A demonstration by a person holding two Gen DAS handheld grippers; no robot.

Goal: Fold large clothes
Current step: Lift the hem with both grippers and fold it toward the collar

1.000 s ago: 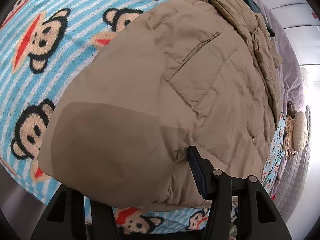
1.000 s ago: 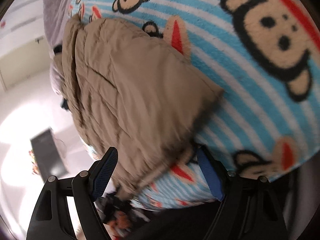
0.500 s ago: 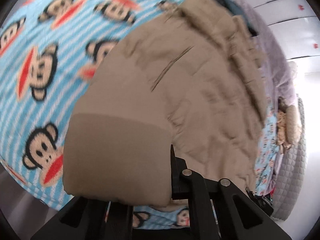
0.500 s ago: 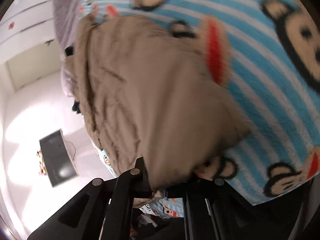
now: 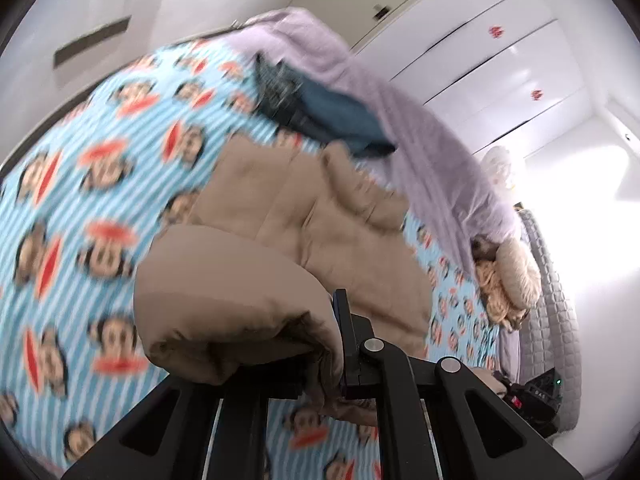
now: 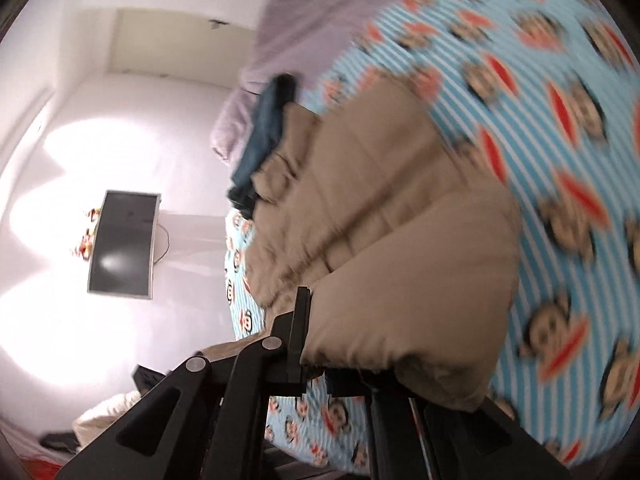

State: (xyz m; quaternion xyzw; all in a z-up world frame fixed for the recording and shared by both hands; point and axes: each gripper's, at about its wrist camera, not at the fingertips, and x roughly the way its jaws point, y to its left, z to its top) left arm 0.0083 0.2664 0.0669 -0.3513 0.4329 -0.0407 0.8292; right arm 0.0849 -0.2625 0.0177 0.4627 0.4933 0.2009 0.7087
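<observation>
Tan padded jacket [image 5: 320,236], quilted and puffy, lies on a bed covered by a blue-and-white striped blanket [image 5: 100,168] printed with cartoon monkey faces. Its near hem is raised off the bed and curls back toward the cameras as a thick rounded roll, while the far part, with its bunched collar, rests flat on the blanket.

The left tool [image 5: 320,356] is clamped narrow on one corner of the raised hem, and fabric spills over its black fingers. The right tool [image 6: 320,364] is likewise pinched tight on the other corner of the jacket [image 6: 400,240].

Beyond the collar sits a dark blue garment [image 5: 332,116], touching a lilac blanket [image 5: 420,148] that runs along the bed's far side. A dark screen [image 6: 120,244] hangs on the white wall in the right view.

A second ago both tools stood wide open at the hem, with the jacket flat on the bed. Since then they have closed on it and lifted it, so wall and wardrobe doors now show above the bed.
</observation>
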